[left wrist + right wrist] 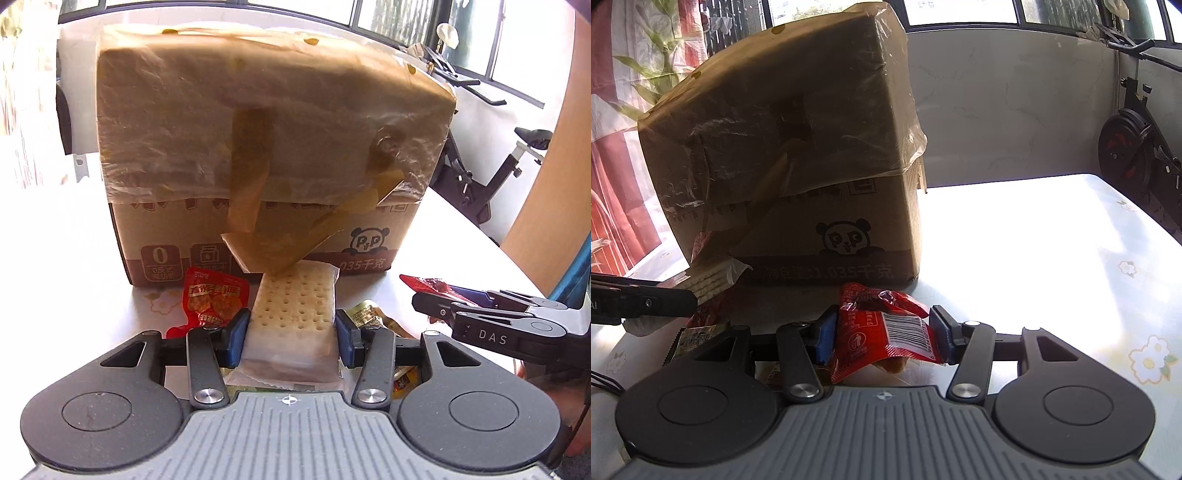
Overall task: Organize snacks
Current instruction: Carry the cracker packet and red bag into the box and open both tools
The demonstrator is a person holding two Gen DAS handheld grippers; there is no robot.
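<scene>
Two grippers hold snacks before the cardboard box [266, 155] on the table [1034, 240]: left gripper [291, 328] jaws clamp a cracker pack [291, 314]; right gripper [882, 334] jaws clamp a red packet [886, 332], barcode visible only there.

Exercise bike [1137, 147] beside white floral table [1052, 240]; perhaps a plant [653, 70] behind.

black hand-held gripper [291, 332], blue pads [236, 332], silver screws, grey ribbed base.
</scene>
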